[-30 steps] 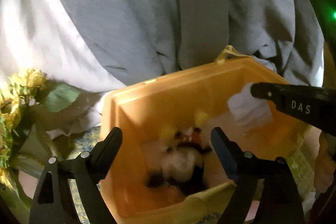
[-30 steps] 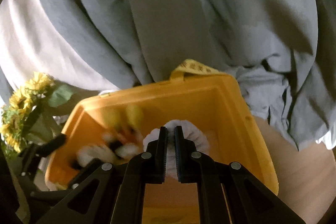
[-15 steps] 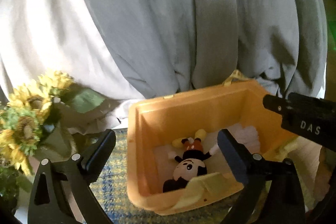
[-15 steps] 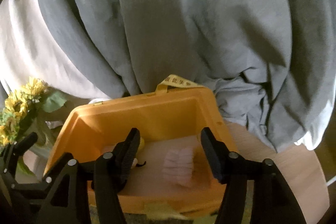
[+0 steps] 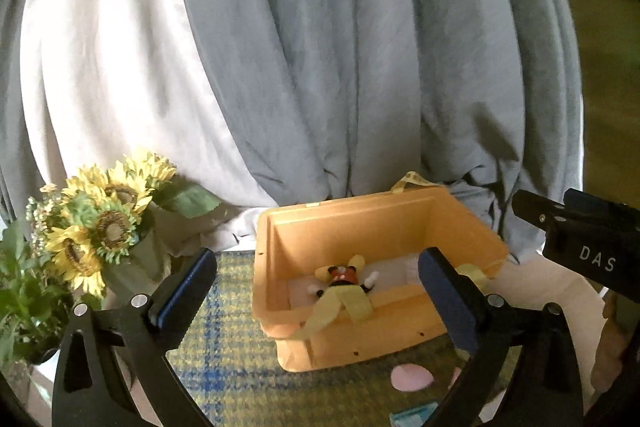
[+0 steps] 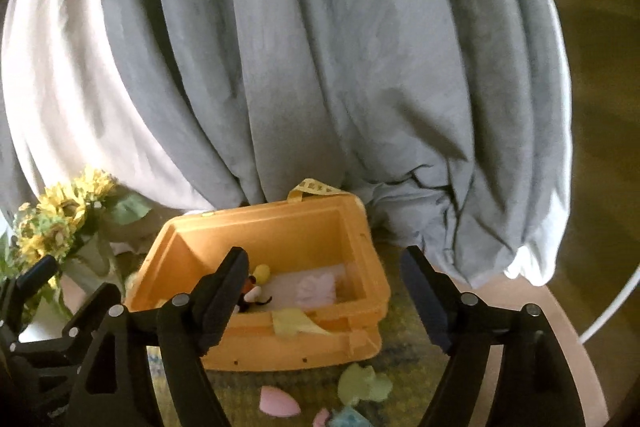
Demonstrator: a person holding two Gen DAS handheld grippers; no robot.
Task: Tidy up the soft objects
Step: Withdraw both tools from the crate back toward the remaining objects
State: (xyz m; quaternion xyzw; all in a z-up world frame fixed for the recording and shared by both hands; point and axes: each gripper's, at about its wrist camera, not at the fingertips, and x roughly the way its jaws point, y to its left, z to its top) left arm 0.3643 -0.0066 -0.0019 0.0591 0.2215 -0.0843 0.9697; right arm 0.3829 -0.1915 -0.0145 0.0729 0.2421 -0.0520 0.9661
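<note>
Soft pieces lie nearest, on the checked yellow-and-blue mat point(image 5: 240, 367) in front of the bin: a pink pad point(image 6: 279, 401), a pale green piece point(image 6: 364, 383) just right of it, and a light blue piece point(image 6: 349, 419) at the bottom edge, partly cut off; the left wrist view shows the same pink pad point(image 5: 412, 377) beyond the fingers. The left gripper point(image 5: 316, 303) is spread wide with nothing between its fingers, above the mat on the near side of the bin; the right gripper point(image 6: 325, 301) is likewise spread wide and empty, its left finger point(image 6: 224, 291) crossing the bin's near wall in the picture — its black body, marked DAS, also shows at the right edge of the left wrist view. Next comes the orange bin point(image 5: 372, 215), open-topped, resting on the mat; a pale yellow strap point(image 5: 340, 307) drapes over its near rim, and another strap loop point(image 6: 310, 189) stands up at its far rim. Inside, a small mouse plush point(image 5: 344, 277) in red, black and yellow lies on the bin floor toward the left, partly behind the strap; a pale pink ruffled cloth point(image 6: 318, 287) lies on the floor to its right, apart from it. Left of the bin stands a bunch of sunflowers point(image 5: 108, 219) in a wrapped vase, with more green leaves beside it. Farthest back hang grey curtains point(image 5: 340, 47), with a white curtain point(image 5: 100, 67) to their left — both reach down behind the bin.
</note>
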